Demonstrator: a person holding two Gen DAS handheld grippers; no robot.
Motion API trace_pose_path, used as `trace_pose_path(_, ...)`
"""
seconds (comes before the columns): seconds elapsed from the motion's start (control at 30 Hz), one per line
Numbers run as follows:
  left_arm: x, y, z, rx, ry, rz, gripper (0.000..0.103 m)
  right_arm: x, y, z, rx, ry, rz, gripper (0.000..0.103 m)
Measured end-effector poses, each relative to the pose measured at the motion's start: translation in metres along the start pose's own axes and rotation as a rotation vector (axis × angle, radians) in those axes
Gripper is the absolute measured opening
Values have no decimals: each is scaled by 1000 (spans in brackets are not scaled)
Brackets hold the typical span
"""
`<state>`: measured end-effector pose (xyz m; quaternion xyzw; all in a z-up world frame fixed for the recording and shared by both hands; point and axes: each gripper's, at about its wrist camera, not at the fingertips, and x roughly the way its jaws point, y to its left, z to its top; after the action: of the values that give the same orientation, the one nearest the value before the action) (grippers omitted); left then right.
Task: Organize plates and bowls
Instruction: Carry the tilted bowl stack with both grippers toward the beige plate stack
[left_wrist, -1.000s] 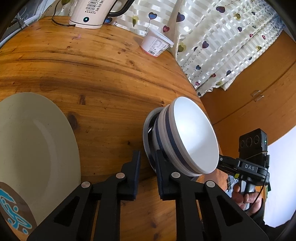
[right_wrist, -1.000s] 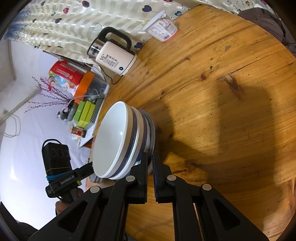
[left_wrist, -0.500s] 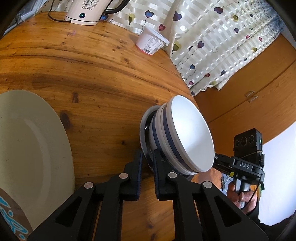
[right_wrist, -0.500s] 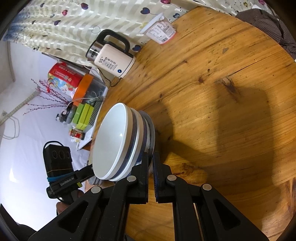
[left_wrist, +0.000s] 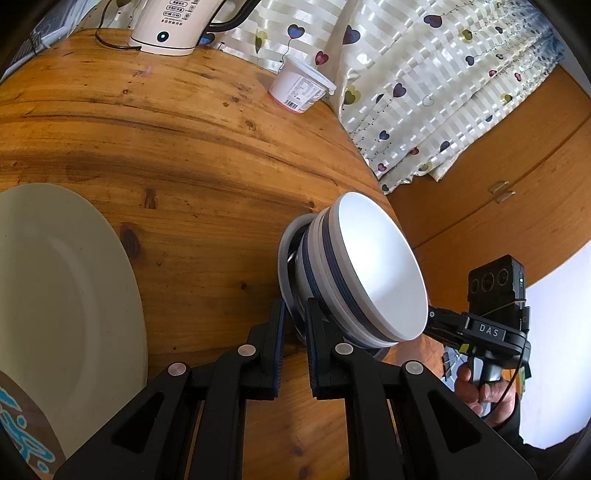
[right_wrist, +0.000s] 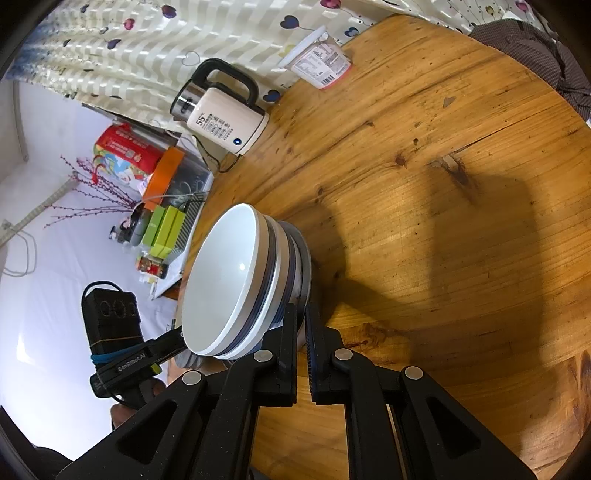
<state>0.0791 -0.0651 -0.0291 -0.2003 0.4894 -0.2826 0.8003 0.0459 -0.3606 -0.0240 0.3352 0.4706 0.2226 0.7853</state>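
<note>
Both grippers pinch the rim of one small grey plate from opposite sides, and two nested bowls sit on it. In the left wrist view the left gripper (left_wrist: 293, 325) has its jaws narrowed onto the near edge of the plate (left_wrist: 286, 258), with the bowls (left_wrist: 373, 266) just beyond and right of the jaws, white inside with dark blue bands outside. In the right wrist view the right gripper (right_wrist: 301, 325) clamps the plate edge the same way, the bowls just ahead and left of its jaws. The plate and stack lie at the edge of the round wooden worktop (left_wrist: 184, 147). A big pale plate (left_wrist: 62, 295) lies well left of the left jaws. Far ahead of them stand a yoghurt tub (left_wrist: 299, 86) and a white kettle (left_wrist: 173, 22), against a heart-print curtain (left_wrist: 424, 74).
</note>
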Motion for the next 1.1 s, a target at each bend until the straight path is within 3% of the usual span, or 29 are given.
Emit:
trace_pose_path(0.43, 3, 12, 5, -74, 18, -41, 13, 1, -7, 1, 57, 20, 68, 8)
trace_pose_path(1.1, -4, -2, 7, 1, -19, -37, 9, -8, 2, 6, 6, -1, 50, 7)
